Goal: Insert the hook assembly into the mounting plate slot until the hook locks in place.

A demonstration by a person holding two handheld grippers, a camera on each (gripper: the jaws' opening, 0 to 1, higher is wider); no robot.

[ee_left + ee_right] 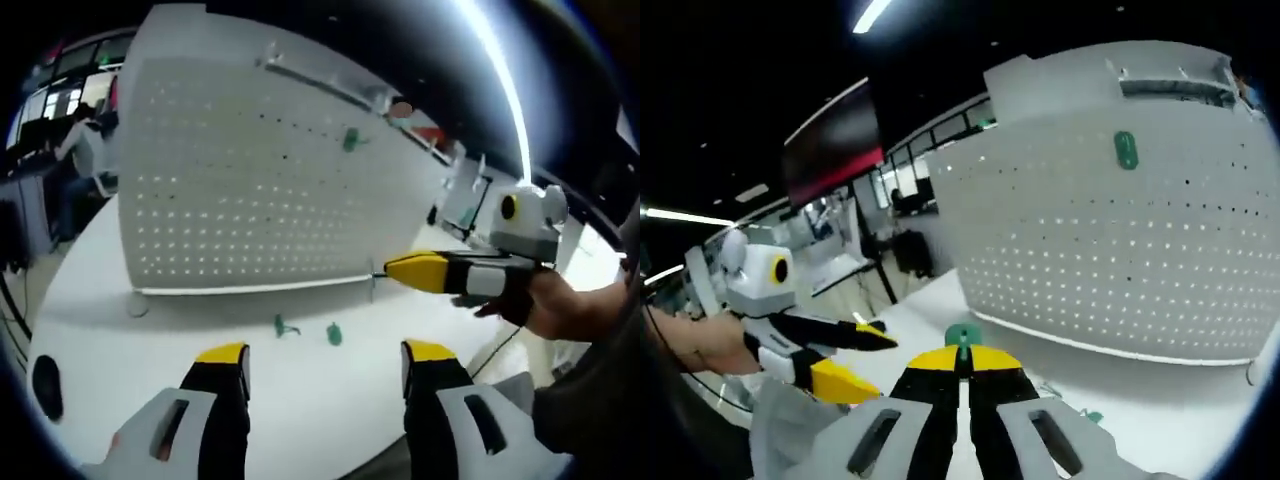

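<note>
place: open office or lab | cues: ceiling strip lights (pixel 500 80); desks (pixel 845 268); seated person (pixel 85 150); monitors (pixel 60 100)

The white perforated metal mounting plate (pixel 270 170) stands upright on the white worktop (pixel 100 330), ahead of the left gripper (pixel 325 365). Two small green plastic hooks (pixel 287 326) lie between them.

The plate (pixel 260 180) looks like matt white perforated metal; the hooks (pixel 333 334) are glossy green plastic (the desk (pixel 300 400) smooth).
</note>
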